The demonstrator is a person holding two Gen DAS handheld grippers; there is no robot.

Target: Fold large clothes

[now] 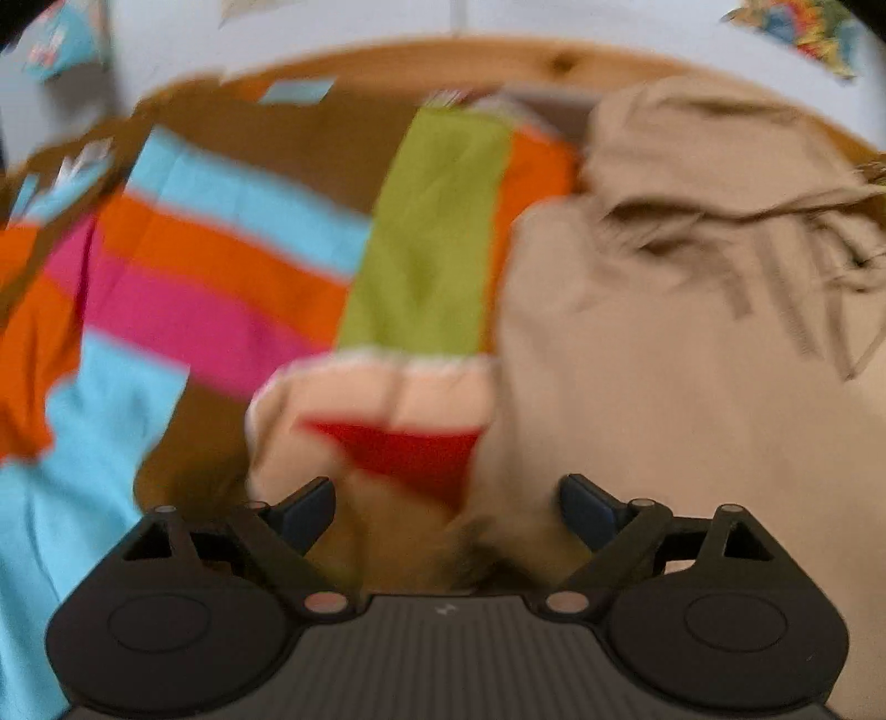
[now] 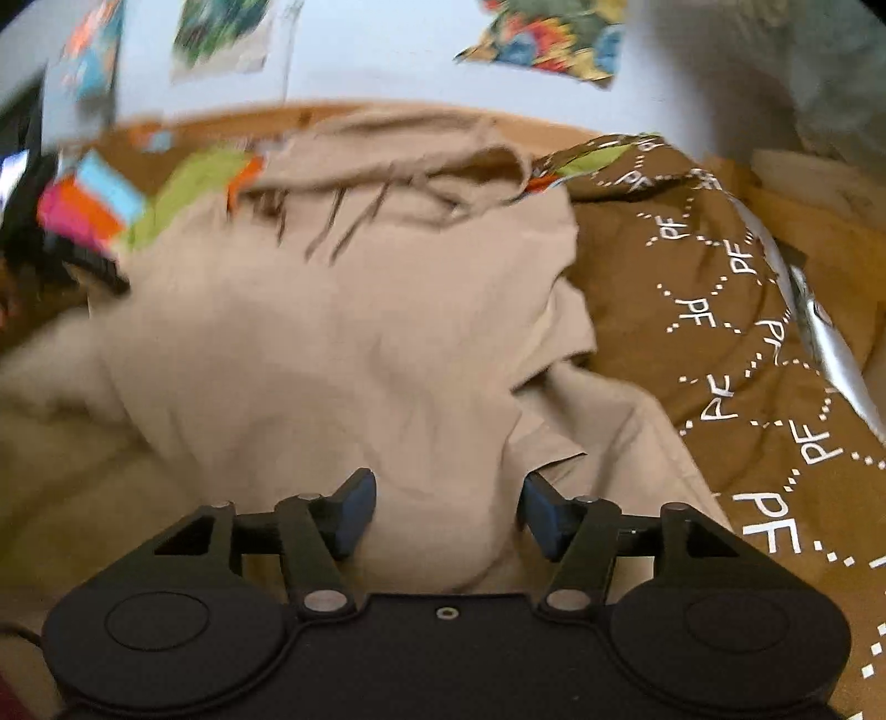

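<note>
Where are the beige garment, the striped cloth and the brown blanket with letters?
beige garment [image 2: 343, 343]: right wrist view, middle of its body.
striped cloth [image 1: 221, 266]: left wrist view, orange stripe.
brown blanket [image 2: 720, 343]: right wrist view, lettered top surface.

Pale wall [image 2: 360, 61] behind, with colourful pictures [image 2: 548, 33] stuck on it. Curved wooden headboard [image 1: 498, 61] runs along the wall. Bed carries a brown cover [image 2: 720, 343] with white "PF" print and a striped blanket [image 1: 221, 266]. Soft, even light; both views blurred.
</note>
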